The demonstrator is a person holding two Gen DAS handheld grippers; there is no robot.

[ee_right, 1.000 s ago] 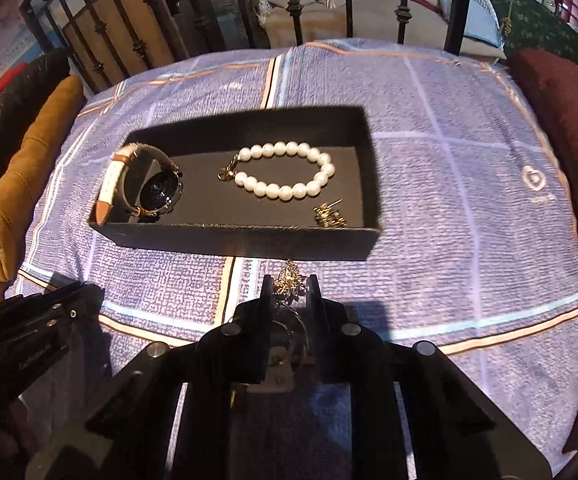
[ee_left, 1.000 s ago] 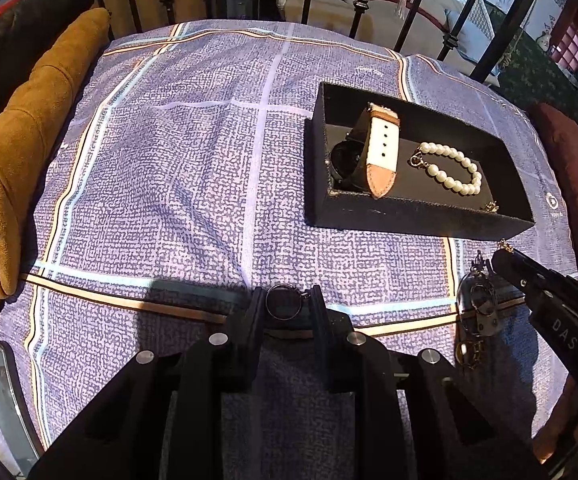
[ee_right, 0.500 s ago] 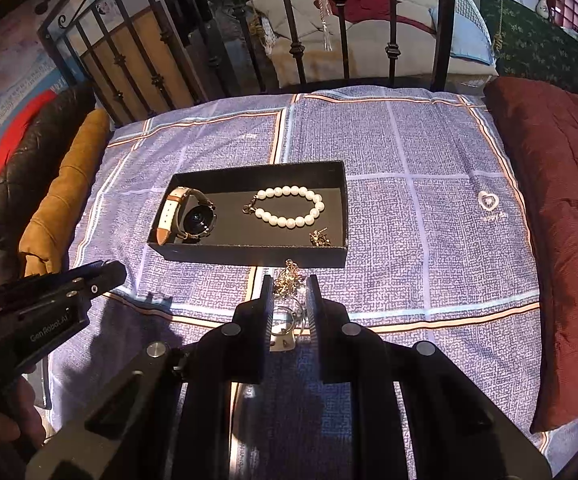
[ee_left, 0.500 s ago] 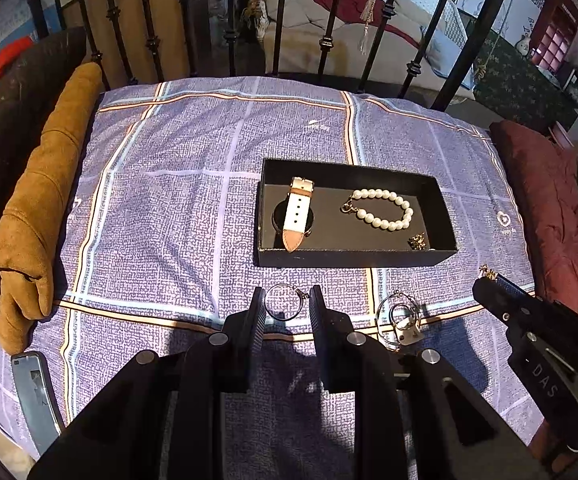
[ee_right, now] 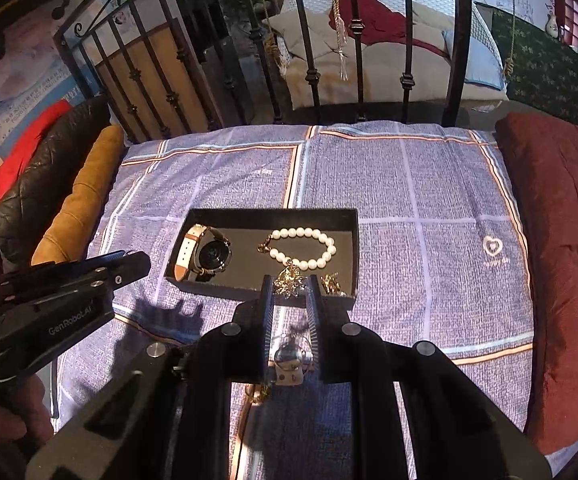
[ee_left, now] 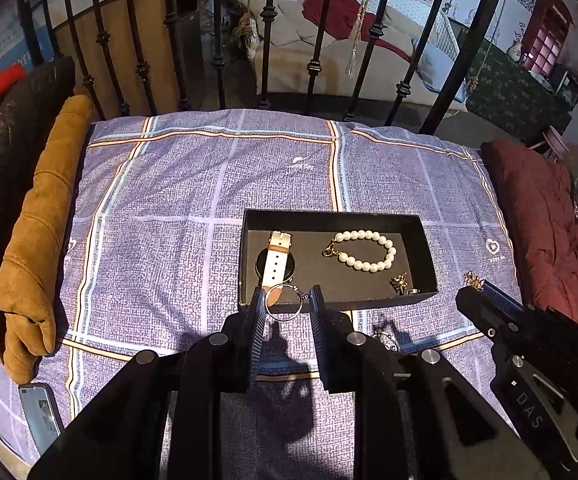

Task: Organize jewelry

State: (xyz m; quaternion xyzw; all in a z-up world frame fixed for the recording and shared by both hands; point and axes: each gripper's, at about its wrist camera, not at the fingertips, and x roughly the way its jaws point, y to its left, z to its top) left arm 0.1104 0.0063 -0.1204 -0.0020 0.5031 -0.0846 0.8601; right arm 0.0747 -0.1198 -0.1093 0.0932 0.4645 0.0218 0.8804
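Note:
A black tray [ee_left: 425, 236] [ee_right: 353, 248] lies on the purple cloth. It holds a white-strapped watch [ee_left: 276, 258] [ee_right: 205, 252], a pearl bracelet [ee_left: 363, 250] [ee_right: 305, 246] and a small gold piece [ee_left: 401, 282] [ee_right: 331, 282]. My left gripper [ee_left: 285, 303] is shut on a thin hoop earring [ee_left: 285, 304], held in the air before the tray's near edge. My right gripper [ee_right: 289, 286] [ee_left: 475, 284] is shut on a gold ornament [ee_right: 289, 278], raised at the tray's near right side. Another hoop with a tag [ee_right: 289, 360] [ee_left: 385, 340] lies on the cloth below.
A tan cushion [ee_left: 41, 232] and a black jacket [ee_left: 1, 152] lie along the left. A dark red cushion [ee_left: 545, 224] [ee_right: 561, 240] lies at the right. A black iron railing [ee_left: 313, 40] stands behind. A phone [ee_left: 41, 416] lies at the near left corner.
Both grippers have risen and pulled back from the cloth, each with its piece held. The tray looks smaller and farther. One hoop stays on the cloth.

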